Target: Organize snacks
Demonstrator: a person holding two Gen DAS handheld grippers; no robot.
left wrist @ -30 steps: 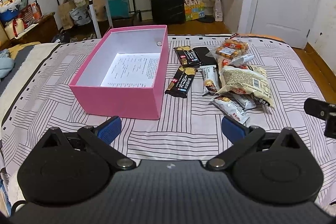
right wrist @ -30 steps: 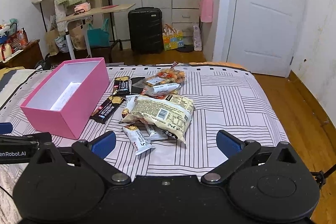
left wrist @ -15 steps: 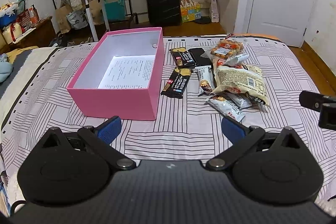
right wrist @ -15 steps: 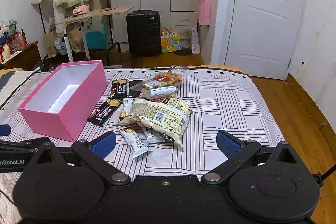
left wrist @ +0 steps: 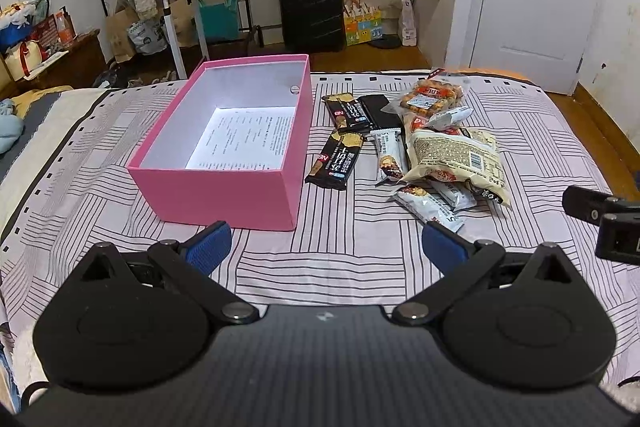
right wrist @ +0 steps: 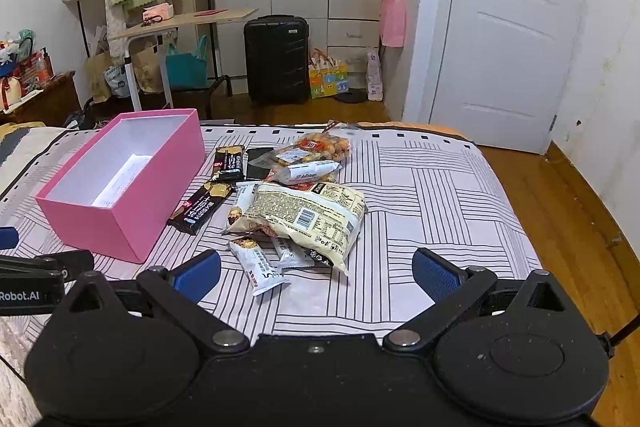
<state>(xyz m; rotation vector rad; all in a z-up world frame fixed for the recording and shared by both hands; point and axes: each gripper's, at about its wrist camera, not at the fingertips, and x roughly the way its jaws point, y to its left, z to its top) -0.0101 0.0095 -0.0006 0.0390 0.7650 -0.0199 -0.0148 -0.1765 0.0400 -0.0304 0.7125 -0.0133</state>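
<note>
An open pink box [left wrist: 216, 187] [right wrist: 120, 223] stands on the striped bed, holding only a printed sheet. To its right lies a pile of snacks: black bars [left wrist: 336, 159] [right wrist: 200, 205], a large cream bag [left wrist: 456, 155] [right wrist: 308, 215], white bars [left wrist: 430, 207] [right wrist: 258, 265] and a clear bag of orange snacks [left wrist: 430, 93] [right wrist: 320, 147]. My left gripper [left wrist: 326, 245] is open and empty, just in front of the box. My right gripper [right wrist: 316, 273] is open and empty, just in front of the snack pile.
The bed's right edge [right wrist: 516, 211] drops to a wooden floor. Beyond the bed's far end stand a black suitcase [right wrist: 276, 59], a small desk [right wrist: 180, 23], wardrobes and a white door [right wrist: 508, 43]. Part of the right gripper [left wrist: 608, 223] shows at the left wrist view's right edge.
Both grippers have drawn back and risen slightly; the box and snacks look a little farther off. Both stay open. Nothing on the bed moved.
</note>
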